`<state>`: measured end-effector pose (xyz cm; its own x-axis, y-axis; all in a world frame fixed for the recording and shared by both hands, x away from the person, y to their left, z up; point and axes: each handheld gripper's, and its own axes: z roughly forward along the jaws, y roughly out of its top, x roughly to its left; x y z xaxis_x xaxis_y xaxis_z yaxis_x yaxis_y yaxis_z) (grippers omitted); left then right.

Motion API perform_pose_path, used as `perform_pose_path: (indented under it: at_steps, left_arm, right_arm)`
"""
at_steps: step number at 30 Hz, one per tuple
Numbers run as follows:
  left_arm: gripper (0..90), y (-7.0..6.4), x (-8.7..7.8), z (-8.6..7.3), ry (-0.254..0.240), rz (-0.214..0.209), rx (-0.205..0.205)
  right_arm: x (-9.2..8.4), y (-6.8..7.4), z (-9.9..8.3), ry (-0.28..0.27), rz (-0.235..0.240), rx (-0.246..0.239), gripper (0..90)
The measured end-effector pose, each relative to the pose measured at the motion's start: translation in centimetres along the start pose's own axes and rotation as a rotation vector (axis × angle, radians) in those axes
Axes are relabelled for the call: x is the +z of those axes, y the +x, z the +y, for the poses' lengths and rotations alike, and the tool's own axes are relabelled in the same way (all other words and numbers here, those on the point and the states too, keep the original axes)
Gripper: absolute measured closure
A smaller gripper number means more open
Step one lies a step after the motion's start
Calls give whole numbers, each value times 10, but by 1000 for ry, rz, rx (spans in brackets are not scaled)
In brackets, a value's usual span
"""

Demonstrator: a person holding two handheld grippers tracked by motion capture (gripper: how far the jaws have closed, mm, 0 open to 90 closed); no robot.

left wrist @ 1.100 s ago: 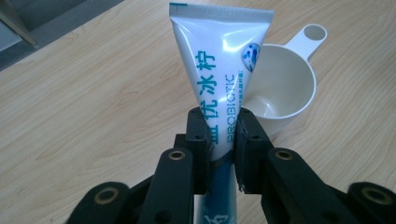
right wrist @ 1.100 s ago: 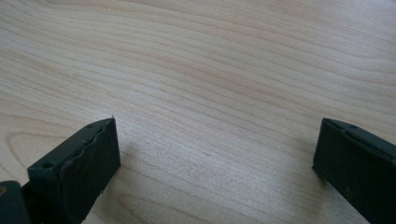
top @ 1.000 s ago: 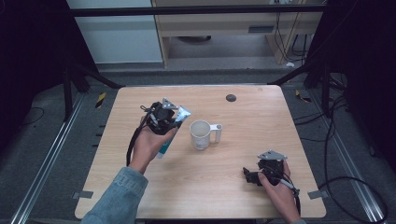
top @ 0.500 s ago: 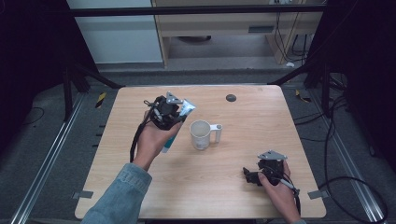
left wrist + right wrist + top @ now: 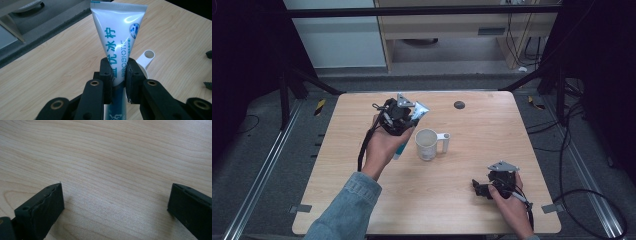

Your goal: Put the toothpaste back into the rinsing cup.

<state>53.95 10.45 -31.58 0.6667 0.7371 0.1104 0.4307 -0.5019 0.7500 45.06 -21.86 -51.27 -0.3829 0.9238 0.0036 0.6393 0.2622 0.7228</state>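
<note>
A white and teal toothpaste tube (image 5: 117,37) is clamped between the pads of my left gripper (image 5: 118,75), its flat crimped end pointing away. In the high view the left gripper (image 5: 398,117) holds the tube (image 5: 418,111) above the table, just left of a white mug (image 5: 427,144) with its handle to the right. The mug's handle (image 5: 146,57) peeks out behind the jaws in the left gripper view. My right gripper (image 5: 482,189) rests low at the table's front right, and the right gripper view shows it (image 5: 115,202) open over bare wood with nothing between the jaws.
A small dark round disc (image 5: 459,104) lies near the table's far edge. The wooden table (image 5: 492,125) is surrounded by black frame legs, rails and cables on the floor.
My left gripper has lifted the toothpaste tube and carried it a little farther away and to the right, toward the mug. The right gripper has stayed put.
</note>
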Motion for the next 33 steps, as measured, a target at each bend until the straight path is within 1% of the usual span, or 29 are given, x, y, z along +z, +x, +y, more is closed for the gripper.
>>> perform_pose_path:
  at_steps: [6, 8, 9, 11, 12, 14, 15, 17, 18, 31, 33]
  left_arm:
    - [775, -2, -1, 7, -26, 7, -5]
    - [776, -3, -2, 10, -33, 3, -6]
    - [776, -3, -2, 11, -39, 0, -4]
    - [776, -4, -2, 15, -64, -1, -19]
    - [776, -6, -2, 18, -80, -3, -23]
    - [776, -7, -1, 19, -82, -2, -19]
    - [776, -10, -1, 20, -93, 0, -22]
    - [775, -13, -1, 21, -100, 3, -13]
    - [775, -16, -1, 23, -114, 1, -13]
    - [775, -21, 5, 26, -140, 0, -30]
    - [774, -22, 6, 27, -140, 1, -25]
  right_arm:
    - [0, 0, 0, 0, 0, 0, 6]
    - [0, 0, 0, 1, 0, 0, 7]
    - [0, 0, 0, 1, 0, 0, 7]
    - [0, 0, 0, 1, 0, 0, 7]
    - [0, 0, 0, 1, -1, 0, 7]
    - [0, 0, 0, 0, -2, -3, 7]
    - [0, 0, 0, 0, -2, -3, 7]
    - [0, 0, 0, 1, -2, -3, 7]
    - [0, 0, 0, 1, -2, -3, 7]
    - [0, 0, 0, -1, 0, 0, 7]
    - [0, 0, 0, 0, 0, 0, 7]
